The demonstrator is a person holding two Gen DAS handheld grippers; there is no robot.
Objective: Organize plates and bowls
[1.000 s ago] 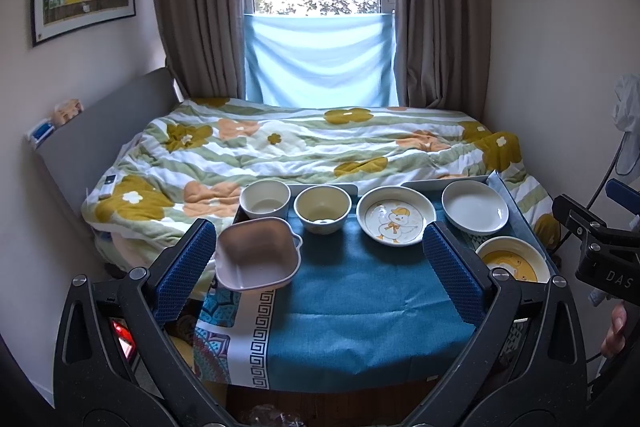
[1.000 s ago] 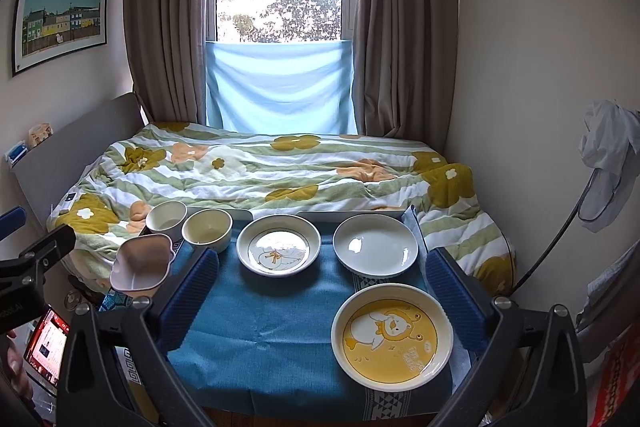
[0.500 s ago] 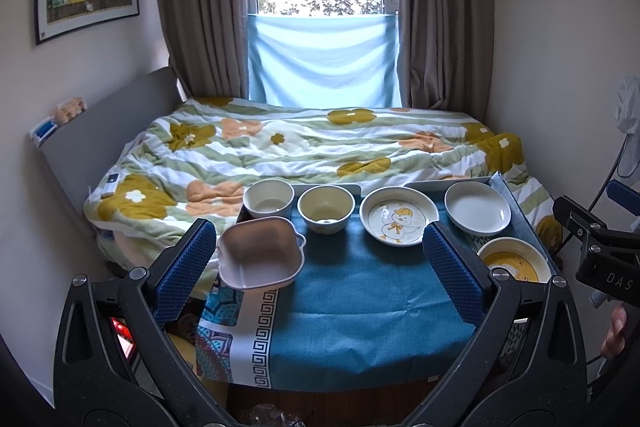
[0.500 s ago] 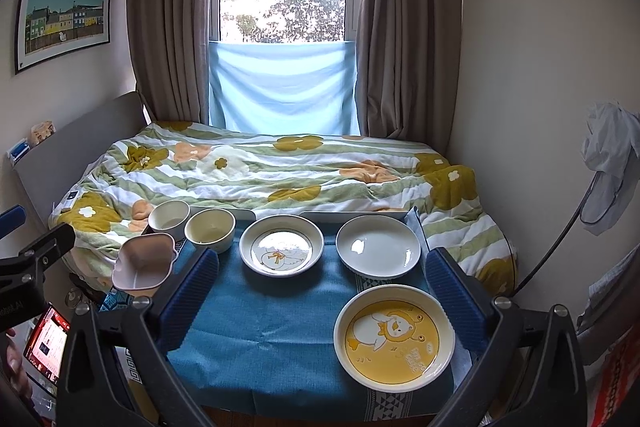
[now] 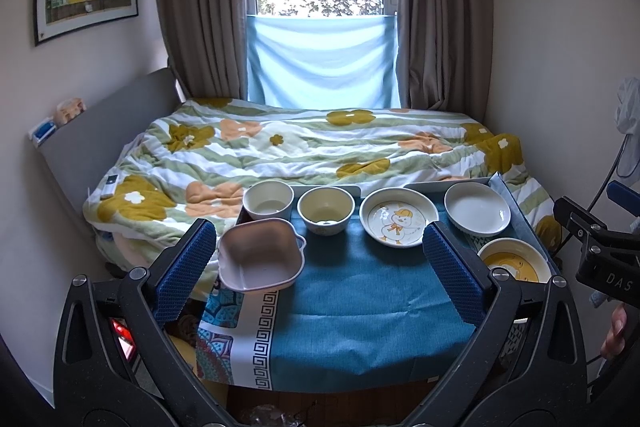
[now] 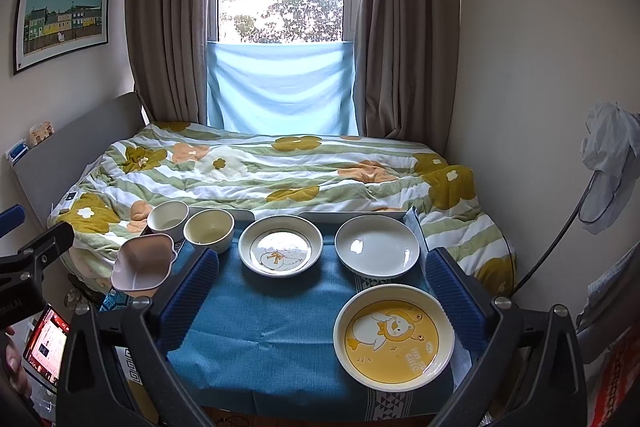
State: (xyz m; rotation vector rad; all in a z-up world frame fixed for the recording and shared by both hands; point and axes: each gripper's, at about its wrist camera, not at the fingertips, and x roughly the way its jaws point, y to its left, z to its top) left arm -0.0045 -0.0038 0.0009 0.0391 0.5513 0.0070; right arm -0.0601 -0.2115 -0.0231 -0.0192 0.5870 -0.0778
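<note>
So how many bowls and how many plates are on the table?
Bowls: 3, the pink bowl, white bowl, cream bowl
Plates: 3, the duck plate, white plate, yellow plate
Total: 6

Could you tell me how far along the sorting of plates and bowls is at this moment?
Nothing looks stacked: the pink bowl, two round bowls and three plates lie apart on the blue cloth. The left gripper and right gripper are open, holding nothing. All the grouping remains.
</note>
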